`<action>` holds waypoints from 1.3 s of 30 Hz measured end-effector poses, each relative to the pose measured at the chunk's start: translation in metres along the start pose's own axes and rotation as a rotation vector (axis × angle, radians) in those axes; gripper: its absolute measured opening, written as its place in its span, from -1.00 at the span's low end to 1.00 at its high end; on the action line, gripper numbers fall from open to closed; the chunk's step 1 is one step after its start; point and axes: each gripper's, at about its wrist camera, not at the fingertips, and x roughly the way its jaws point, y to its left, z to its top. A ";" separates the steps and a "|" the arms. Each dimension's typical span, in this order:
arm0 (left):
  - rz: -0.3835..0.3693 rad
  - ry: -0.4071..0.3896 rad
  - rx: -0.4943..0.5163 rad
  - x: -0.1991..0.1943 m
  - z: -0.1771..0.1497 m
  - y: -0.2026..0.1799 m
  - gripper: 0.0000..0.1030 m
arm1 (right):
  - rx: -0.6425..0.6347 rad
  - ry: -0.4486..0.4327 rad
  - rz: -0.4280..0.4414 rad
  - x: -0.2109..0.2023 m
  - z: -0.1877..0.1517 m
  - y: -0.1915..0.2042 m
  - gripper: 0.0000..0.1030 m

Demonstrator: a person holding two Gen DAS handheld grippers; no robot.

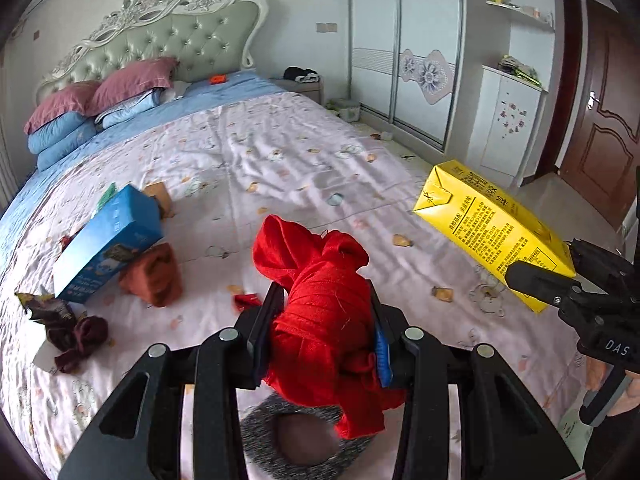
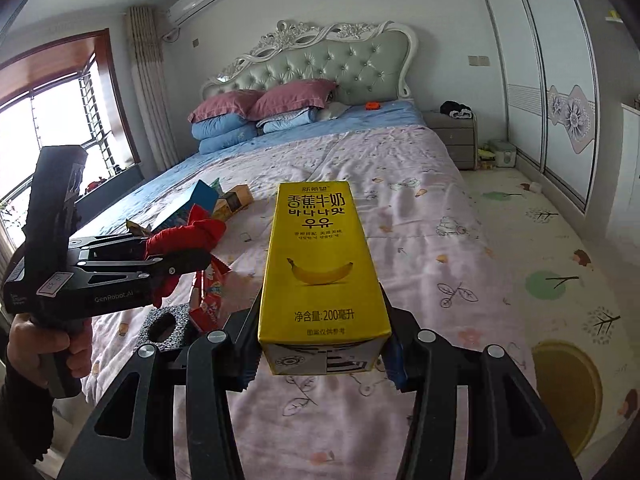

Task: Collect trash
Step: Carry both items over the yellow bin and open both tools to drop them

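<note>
My left gripper point(image 1: 325, 304) is shut on a bunched red cloth point(image 1: 320, 292) and holds it above the bed; it also shows in the right wrist view point(image 2: 188, 258) at the left. My right gripper point(image 2: 320, 344) is shut on a yellow banana milk carton point(image 2: 320, 264), held up over the bed; the carton shows at the right of the left wrist view point(image 1: 492, 228). On the bed lie a blue box point(image 1: 108, 244), an orange-brown sock point(image 1: 154, 274), a dark red sock point(image 1: 78, 342), a dark wrapper point(image 1: 44, 306) and a red snack packet point(image 2: 210, 296).
A grey foam block with a round hole point(image 1: 296, 436) lies on the pink bedsheet point(image 1: 280, 160) under my left gripper. Pillows point(image 1: 100, 96) sit at the headboard. A nightstand point(image 2: 452, 140), sliding wardrobe point(image 1: 404, 48) and patterned floor mat point(image 2: 560, 264) lie to the right.
</note>
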 end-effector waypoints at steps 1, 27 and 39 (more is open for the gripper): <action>-0.017 0.002 0.014 0.005 0.004 -0.011 -0.22 | 0.013 -0.004 -0.016 -0.005 -0.001 -0.010 -0.06; -0.400 0.225 0.315 0.157 0.056 -0.302 -0.22 | 0.297 0.063 -0.452 -0.104 -0.096 -0.230 -0.06; -0.432 0.326 0.275 0.214 0.077 -0.345 0.88 | 0.356 0.118 -0.540 -0.076 -0.112 -0.282 0.36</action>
